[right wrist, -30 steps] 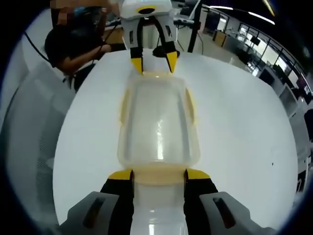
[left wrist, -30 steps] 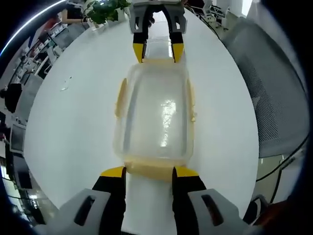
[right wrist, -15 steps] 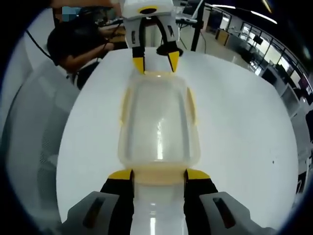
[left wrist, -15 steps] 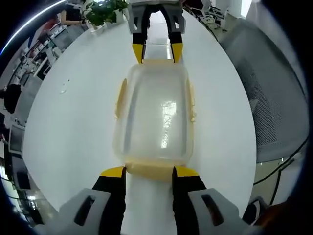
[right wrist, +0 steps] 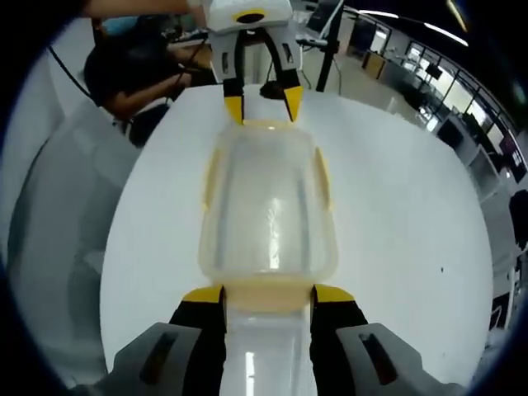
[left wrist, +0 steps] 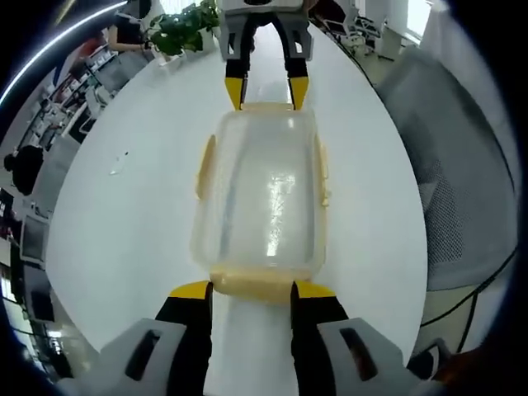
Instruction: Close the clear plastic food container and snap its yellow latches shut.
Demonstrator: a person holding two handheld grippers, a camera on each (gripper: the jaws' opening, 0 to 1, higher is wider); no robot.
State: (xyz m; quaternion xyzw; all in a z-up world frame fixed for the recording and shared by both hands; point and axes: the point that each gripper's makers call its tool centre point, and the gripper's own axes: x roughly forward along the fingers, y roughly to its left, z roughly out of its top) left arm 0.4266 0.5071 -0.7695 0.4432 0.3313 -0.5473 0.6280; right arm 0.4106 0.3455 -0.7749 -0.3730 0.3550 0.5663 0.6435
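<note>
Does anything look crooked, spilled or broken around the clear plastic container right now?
Nothing stands out. The clear plastic food container sits square on the white round table, lid on, a gripper at each short end: left gripper, right gripper. A tiny speck lies on the table.

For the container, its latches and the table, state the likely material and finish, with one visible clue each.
Container: clear, glossy plastic; the white table shows through and a lamp glare sits on its lid.
Latches: yellow, likely opaque plastic, duller than the lid.
Table: smooth white surface, faintly reflective; material unclear.
</note>
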